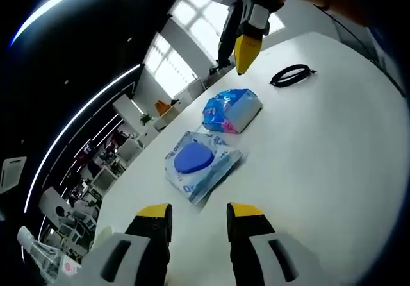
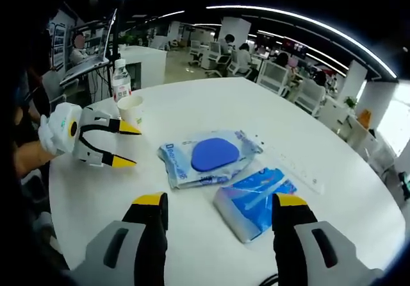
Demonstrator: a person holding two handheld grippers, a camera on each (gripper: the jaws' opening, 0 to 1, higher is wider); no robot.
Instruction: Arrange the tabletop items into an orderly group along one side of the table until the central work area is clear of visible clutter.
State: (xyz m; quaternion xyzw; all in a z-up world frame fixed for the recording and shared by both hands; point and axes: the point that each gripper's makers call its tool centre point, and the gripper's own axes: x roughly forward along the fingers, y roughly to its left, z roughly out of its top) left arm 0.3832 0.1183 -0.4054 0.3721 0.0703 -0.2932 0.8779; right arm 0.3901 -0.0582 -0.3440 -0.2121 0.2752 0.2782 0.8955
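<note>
White round table [image 2: 211, 106]. Left gripper [image 1: 198, 218] has its jaws spread, nothing between them, hovering just short of the wet-wipes pack [image 1: 200, 162] with the blue lid. Tissue pack [image 1: 232, 110] lies just beyond it, black cable coil [image 1: 292, 74] farther right. Right gripper [image 2: 221, 212] has its jaws spread wide and empty, over the tissue pack's near end. Paper cup [image 2: 131, 111] and water bottle [image 2: 120, 79] stand at the far left edge.
</note>
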